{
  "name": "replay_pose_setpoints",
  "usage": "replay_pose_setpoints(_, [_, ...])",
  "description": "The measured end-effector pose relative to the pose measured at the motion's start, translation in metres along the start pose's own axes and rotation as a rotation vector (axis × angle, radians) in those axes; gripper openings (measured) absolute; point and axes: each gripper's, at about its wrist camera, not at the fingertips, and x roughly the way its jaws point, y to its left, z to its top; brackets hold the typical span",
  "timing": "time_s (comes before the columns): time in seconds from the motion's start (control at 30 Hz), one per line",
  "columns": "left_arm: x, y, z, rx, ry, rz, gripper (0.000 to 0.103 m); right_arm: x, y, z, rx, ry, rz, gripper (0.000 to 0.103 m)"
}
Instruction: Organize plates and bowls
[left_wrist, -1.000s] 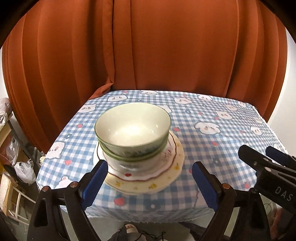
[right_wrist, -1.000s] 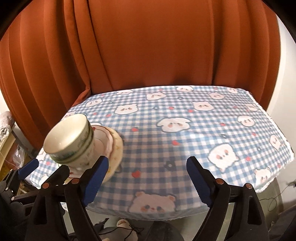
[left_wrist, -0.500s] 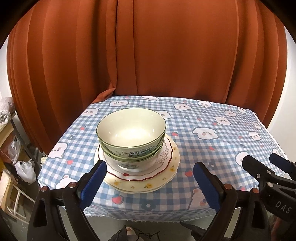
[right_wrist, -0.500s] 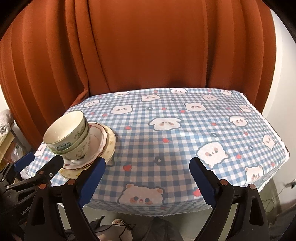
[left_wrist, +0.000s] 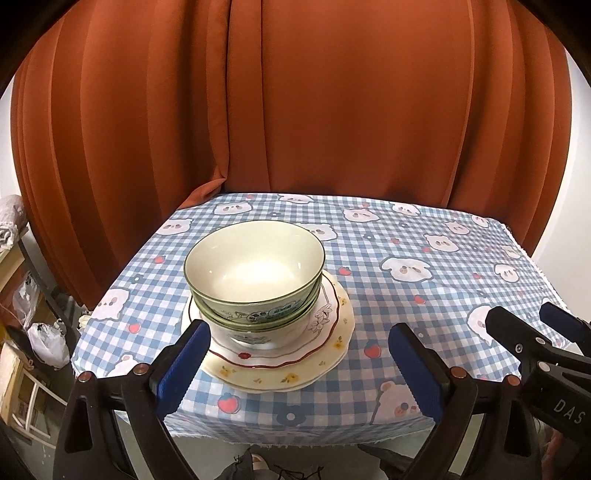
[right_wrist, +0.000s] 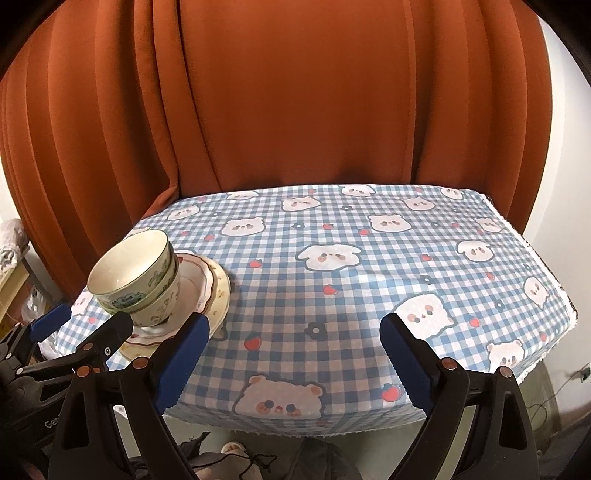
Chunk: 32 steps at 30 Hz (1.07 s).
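Note:
Two cream bowls with green rims (left_wrist: 255, 273) are nested on a red-rimmed white plate (left_wrist: 325, 317), which lies on a yellow flowered plate (left_wrist: 332, 354). The stack stands at the table's front left; in the right wrist view the bowls (right_wrist: 136, 273) show at the left. My left gripper (left_wrist: 299, 365) is open and empty, just in front of the stack, off the table's edge. My right gripper (right_wrist: 291, 365) is open and empty before the table's front edge, to the right of the stack.
The table (left_wrist: 424, 258) has a blue checked cloth with bears. An orange curtain (left_wrist: 332, 110) hangs close behind it. Bags and shelves (left_wrist: 40, 332) stand on the floor at the left. The right gripper's fingers (left_wrist: 517, 336) show at the left wrist view's right edge.
Both grippers have drawn back and away from the table, so the stack looks farther off. The stack has not moved. Both stay open.

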Motion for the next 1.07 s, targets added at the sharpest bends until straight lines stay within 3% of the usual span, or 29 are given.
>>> replay_pose_setpoints(1.07, [0.0008,-0.0032,-0.0004,-0.001,-0.003,-0.001,0.098,0.0008,-0.0031,0.0019,0.002,-0.002,-0.001,0.098])
